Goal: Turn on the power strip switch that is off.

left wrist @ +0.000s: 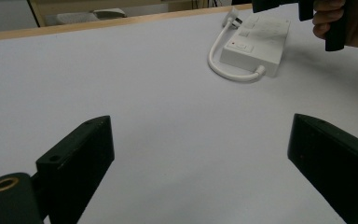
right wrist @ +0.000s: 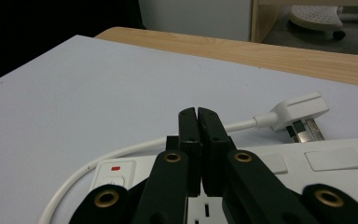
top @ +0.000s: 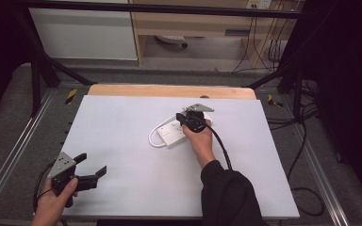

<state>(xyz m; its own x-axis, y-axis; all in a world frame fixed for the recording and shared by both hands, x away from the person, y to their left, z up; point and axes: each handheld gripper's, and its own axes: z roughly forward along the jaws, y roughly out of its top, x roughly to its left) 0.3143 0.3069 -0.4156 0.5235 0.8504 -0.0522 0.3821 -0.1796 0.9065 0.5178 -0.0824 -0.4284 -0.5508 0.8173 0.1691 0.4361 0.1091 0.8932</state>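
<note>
Right hand-held gripper (right wrist: 199,122) jaws together over power strip (top: 172,132); left hand-held gripper (top: 93,165) jaws apart.

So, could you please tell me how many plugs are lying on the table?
1: a white plug on the table, at the end of the power strip's own cord, just beyond the right tool. No others visible.

Power strip (right wrist: 307,163) cut off (right, bottom edges), claw-covered.
</note>
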